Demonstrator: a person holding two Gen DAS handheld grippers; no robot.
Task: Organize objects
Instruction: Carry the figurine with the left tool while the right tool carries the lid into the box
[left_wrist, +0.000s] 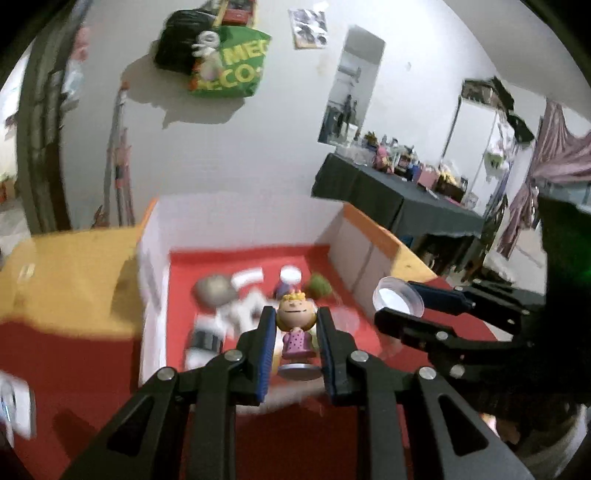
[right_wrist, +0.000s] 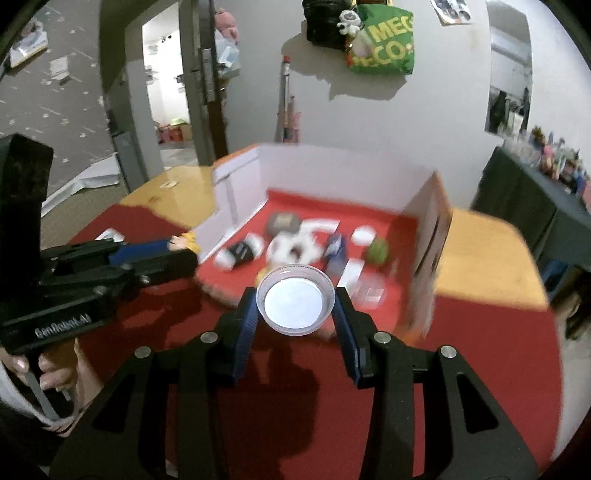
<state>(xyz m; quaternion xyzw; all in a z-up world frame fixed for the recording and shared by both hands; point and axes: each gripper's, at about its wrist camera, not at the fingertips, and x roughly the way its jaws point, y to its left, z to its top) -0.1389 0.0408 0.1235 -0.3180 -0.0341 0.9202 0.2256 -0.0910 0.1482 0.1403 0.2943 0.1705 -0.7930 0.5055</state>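
My left gripper (left_wrist: 295, 325) is shut on a small cartoon girl figurine (left_wrist: 295, 325) with yellow hair and a pink dress, held above the red cloth in front of the box. My right gripper (right_wrist: 295, 299) is shut on a clear round plastic cup (right_wrist: 295, 301) with a white bottom; it also shows in the left wrist view (left_wrist: 397, 299). The open white box (right_wrist: 332, 173) holds several small items on its red floor: a grey lump (right_wrist: 282, 223), a white ring-shaped thing (right_wrist: 295, 247), a green ball (right_wrist: 377, 250), a white disc (right_wrist: 364, 234). The left gripper also shows in the right wrist view (right_wrist: 184, 251).
The box sits on a wooden table (right_wrist: 487, 258) partly covered by red cloth (right_wrist: 461, 350). A white wall stands behind with a green bag (right_wrist: 384, 40) hanging. A dark-clothed side table (left_wrist: 399, 199) with clutter stands at the right. A doorway (right_wrist: 166, 92) opens at the left.
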